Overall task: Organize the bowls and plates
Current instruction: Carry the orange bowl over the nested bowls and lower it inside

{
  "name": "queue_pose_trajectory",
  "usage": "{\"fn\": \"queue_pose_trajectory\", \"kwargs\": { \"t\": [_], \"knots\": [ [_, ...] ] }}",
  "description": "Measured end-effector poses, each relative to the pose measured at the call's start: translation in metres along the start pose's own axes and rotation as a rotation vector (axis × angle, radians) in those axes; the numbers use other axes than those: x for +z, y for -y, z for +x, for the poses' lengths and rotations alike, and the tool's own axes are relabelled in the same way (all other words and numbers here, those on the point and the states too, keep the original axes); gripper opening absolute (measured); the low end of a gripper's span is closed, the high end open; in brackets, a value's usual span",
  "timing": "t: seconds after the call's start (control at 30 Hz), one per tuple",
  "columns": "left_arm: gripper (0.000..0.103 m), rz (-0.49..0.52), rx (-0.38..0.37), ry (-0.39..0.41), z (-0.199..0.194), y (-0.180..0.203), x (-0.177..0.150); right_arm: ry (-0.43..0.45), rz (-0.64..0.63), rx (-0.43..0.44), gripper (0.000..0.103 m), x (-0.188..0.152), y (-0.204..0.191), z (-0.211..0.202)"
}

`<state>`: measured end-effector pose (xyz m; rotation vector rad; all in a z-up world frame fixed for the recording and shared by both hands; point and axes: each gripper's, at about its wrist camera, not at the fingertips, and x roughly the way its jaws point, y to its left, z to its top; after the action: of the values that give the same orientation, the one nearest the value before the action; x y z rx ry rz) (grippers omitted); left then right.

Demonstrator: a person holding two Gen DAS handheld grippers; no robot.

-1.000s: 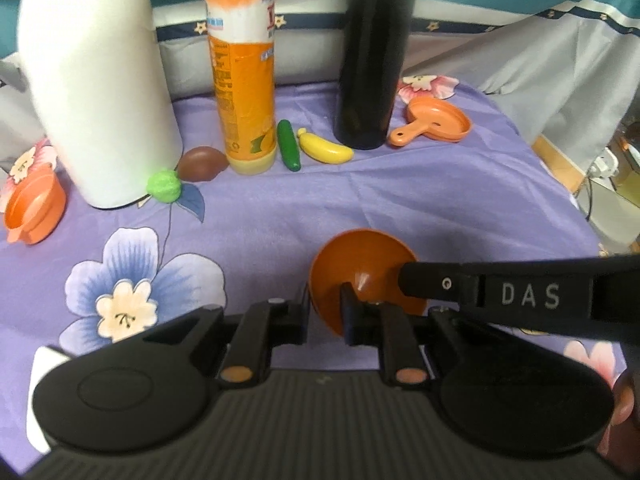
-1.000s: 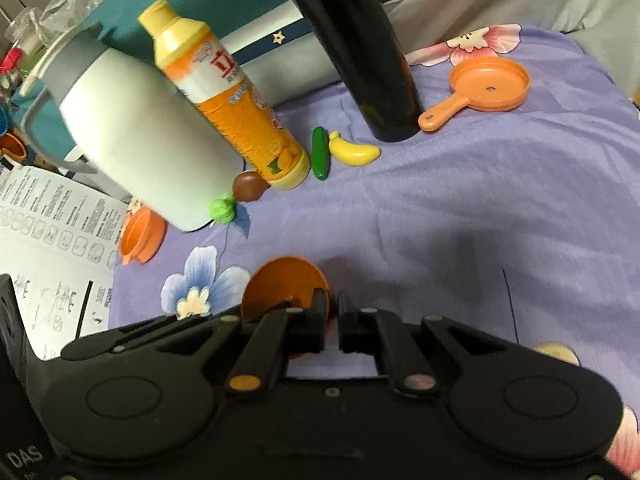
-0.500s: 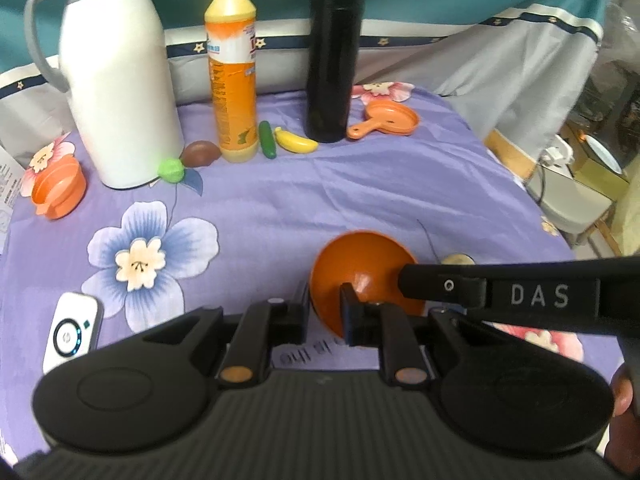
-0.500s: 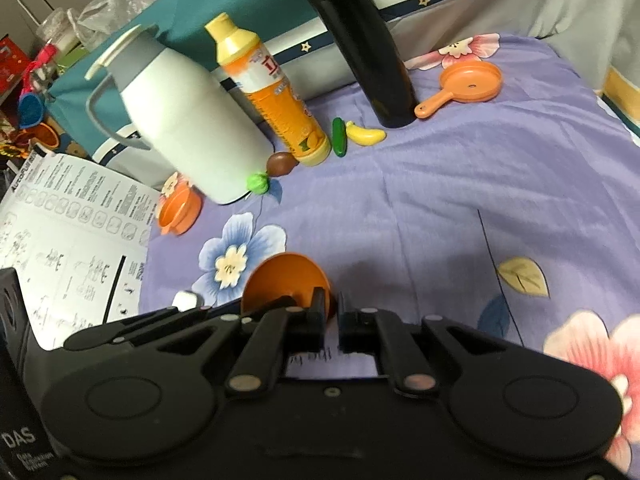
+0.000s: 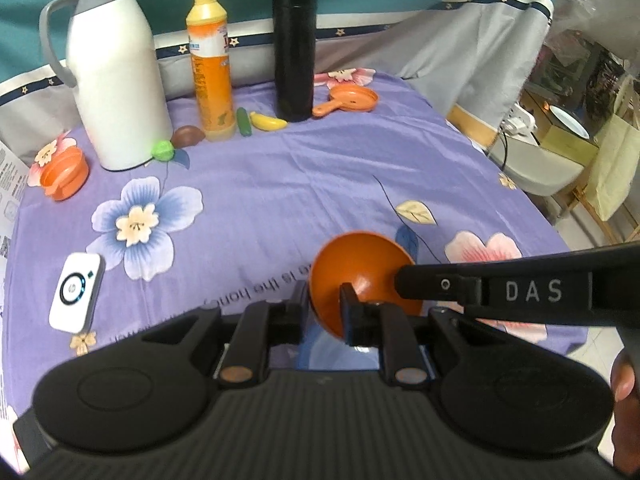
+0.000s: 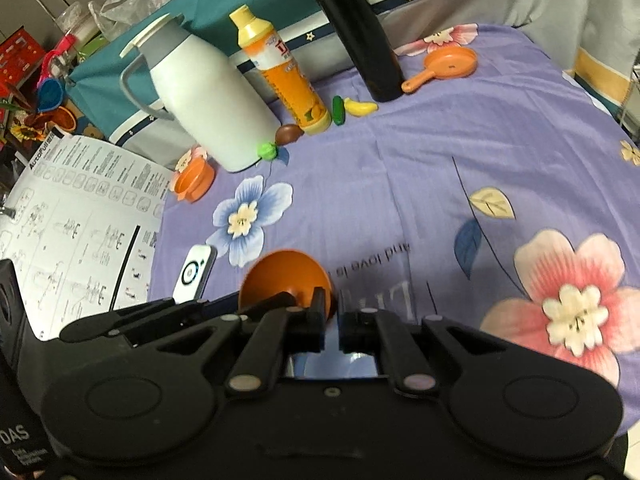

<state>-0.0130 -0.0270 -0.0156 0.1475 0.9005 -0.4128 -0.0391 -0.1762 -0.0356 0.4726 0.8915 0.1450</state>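
With its jaws pinched on the rim, left gripper (image 5: 324,312) holds the orange bowl (image 5: 360,268) tilted above the purple cloth (image 5: 300,184); right gripper (image 6: 331,322) also nipping that rim, narrow gap. Mid-carry, I'd say. Next: pick a spot w/ the orange cup (image 5: 64,174) or toy pan (image 5: 352,100), set down level.

Bright, sharp, fisheye-warped edges

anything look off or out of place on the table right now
Nothing is spilled or broken. The odd part: the orange bowl is off the cloth, tilted on edge, gripped at its rim by both the left gripper and right gripper.
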Motion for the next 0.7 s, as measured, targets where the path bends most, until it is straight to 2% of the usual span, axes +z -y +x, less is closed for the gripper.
{"fn": "queue_pose_trajectory", "kwargs": {
  "t": [0.4, 0.7],
  "knots": [
    [0.015, 0.001, -0.019, -0.040, -0.005, 0.011, -0.032, -0.005, -0.017, -0.026, 0.006, -0.039, 0.004, -0.018],
    [0.015, -0.003, -0.012, -0.081, 0.007, 0.010, -0.039, -0.032, -0.014, -0.039, 0.006, -0.047, 0.007, -0.009]
  ]
}}
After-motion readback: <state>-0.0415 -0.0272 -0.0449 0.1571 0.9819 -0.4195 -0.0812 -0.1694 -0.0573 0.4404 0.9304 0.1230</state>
